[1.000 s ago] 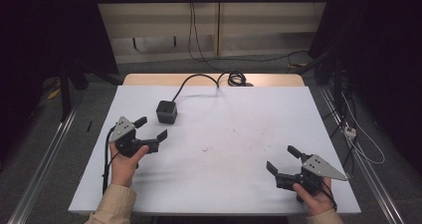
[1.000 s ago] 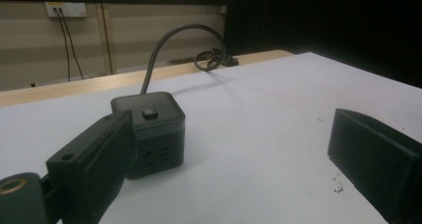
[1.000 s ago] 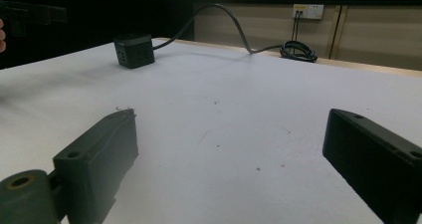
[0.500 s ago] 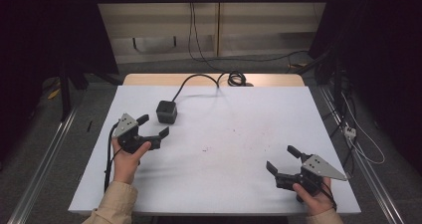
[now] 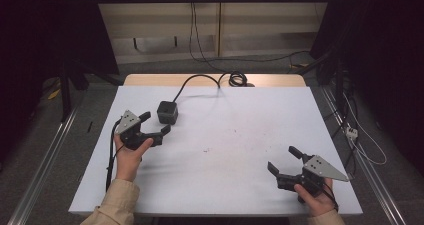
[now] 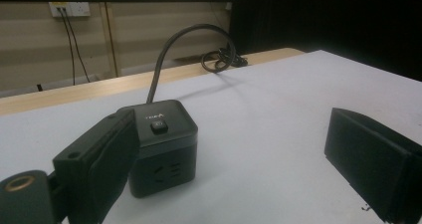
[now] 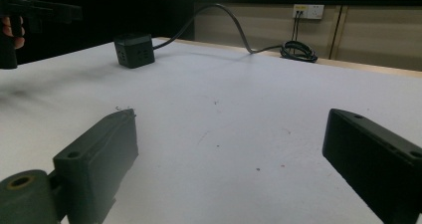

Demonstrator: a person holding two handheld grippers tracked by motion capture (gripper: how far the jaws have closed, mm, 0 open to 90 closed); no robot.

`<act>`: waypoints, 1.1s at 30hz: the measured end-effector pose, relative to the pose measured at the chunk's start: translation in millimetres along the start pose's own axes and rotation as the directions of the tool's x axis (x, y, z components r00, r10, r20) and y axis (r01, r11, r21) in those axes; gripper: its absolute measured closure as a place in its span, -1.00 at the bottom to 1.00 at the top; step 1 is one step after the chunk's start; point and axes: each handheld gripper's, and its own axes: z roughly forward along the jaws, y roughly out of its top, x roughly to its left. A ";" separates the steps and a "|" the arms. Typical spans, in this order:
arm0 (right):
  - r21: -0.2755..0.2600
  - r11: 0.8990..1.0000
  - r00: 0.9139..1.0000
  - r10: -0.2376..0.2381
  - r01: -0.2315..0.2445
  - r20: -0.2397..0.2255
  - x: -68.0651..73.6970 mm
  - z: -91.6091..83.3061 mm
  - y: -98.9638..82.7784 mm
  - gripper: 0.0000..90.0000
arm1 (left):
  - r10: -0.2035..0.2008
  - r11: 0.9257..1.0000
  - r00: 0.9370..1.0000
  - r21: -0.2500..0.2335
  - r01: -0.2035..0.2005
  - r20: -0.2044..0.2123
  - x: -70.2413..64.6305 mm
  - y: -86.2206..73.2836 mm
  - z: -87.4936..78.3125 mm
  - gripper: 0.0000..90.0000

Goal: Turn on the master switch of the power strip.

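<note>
Your table (image 5: 225,135) is a broad white surface with a strip of bare wood along its far edge. On it, toward the far left, sits the black power cube (image 5: 167,112), upright, a small button on its top face and socket holes on the side that faces you. Its black cord (image 5: 192,82) arcs up from the back of the cube and runs to a coil (image 5: 236,78) lying on the wooden strip.

Your left gripper (image 5: 156,125) hovers just beside the cube, jaws spread wide; in the left gripper view one jaw stands close against the cube's side. I cannot tell whether it touches.

Your right gripper (image 5: 284,160) rests near the table's front right corner, well apart from the cube, jaws wide and holding nothing.
</note>
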 end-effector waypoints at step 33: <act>0.003 1.000 1.000 -0.014 0.014 0.001 -0.5 0.1 -0.3 -0.86 | -0.024 1.000 1.000 -0.016 0.024 -0.005 8.9 3.7 19.5 -0.82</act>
